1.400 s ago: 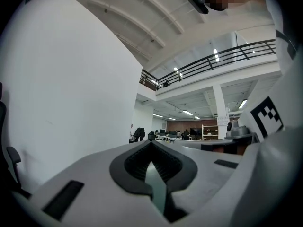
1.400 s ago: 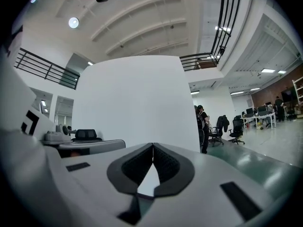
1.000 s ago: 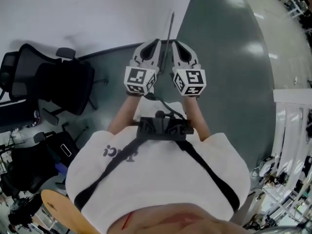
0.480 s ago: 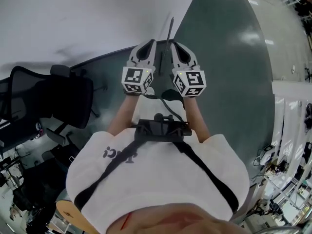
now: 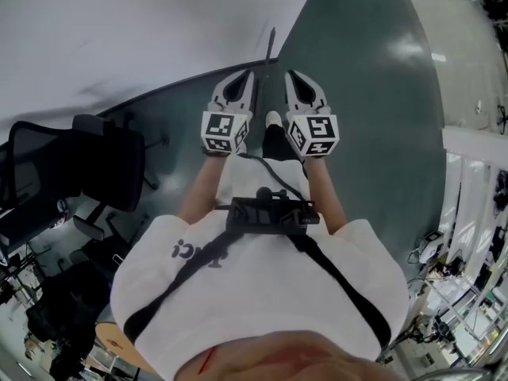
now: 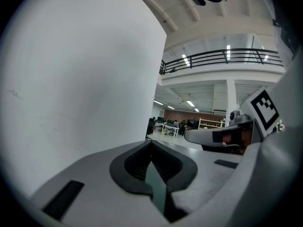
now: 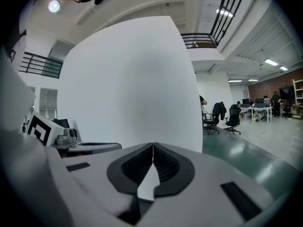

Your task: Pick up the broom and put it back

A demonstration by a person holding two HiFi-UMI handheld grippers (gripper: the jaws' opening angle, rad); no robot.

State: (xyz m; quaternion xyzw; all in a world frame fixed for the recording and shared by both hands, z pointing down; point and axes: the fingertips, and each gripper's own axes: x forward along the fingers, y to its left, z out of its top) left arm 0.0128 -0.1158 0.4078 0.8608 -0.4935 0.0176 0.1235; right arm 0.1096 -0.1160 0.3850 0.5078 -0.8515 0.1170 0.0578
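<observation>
Both tools are empty: the left gripper [image 5: 246, 76] and right gripper [image 5: 294, 78] are held side by side, each with its jaws pressed together on nothing. Between and just beyond their tips a thin dark pole [image 5: 270, 54], which I take for the broom's handle, sits untouched by the corner of the white wall [image 5: 143, 30]. By my reckoning the pick-up and the putting back are both yet to be done.

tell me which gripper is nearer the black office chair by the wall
Left. The black office chair stands off to the person's left. The left gripper is on that side, and the right gripper is beyond it, farther away.
</observation>
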